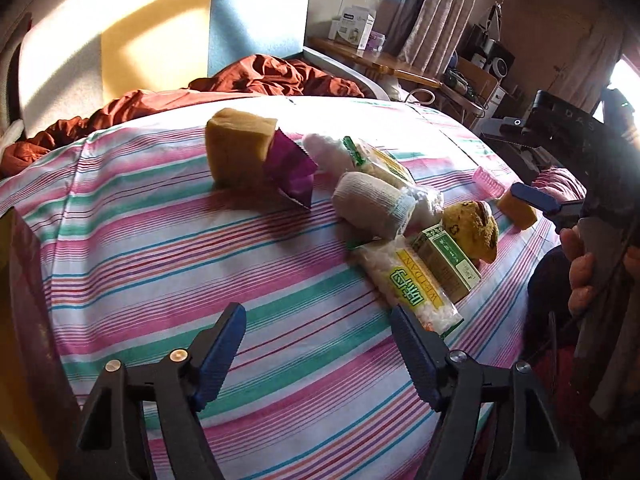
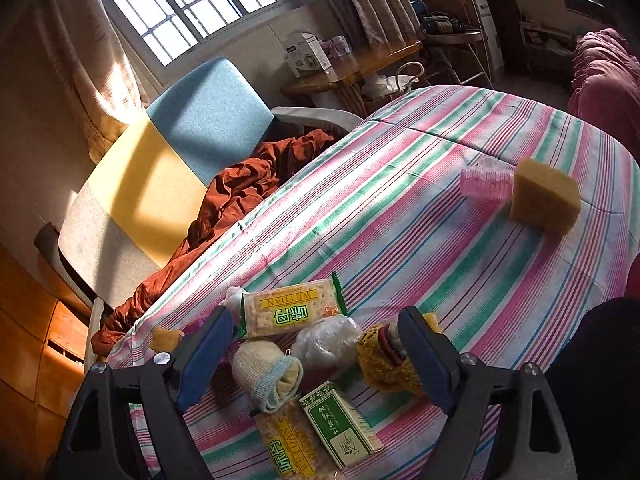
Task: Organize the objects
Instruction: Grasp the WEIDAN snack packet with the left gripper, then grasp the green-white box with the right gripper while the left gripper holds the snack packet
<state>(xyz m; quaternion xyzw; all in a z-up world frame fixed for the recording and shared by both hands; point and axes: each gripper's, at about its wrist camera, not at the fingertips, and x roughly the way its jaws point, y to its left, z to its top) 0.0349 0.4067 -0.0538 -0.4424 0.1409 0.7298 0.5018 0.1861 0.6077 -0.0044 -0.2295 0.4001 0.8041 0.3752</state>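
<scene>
Jaws of both the left gripper (image 1: 318, 344) and right gripper (image 2: 316, 346) stand apart, empty, likely ready to pick. The rolled sock (image 2: 267, 372) lies between the right jaws, amid clustered snack packets (image 2: 290, 312); a sponge (image 2: 545, 196) sits apart at 2 o'clock on the striped bed (image 2: 400, 208).
</scene>
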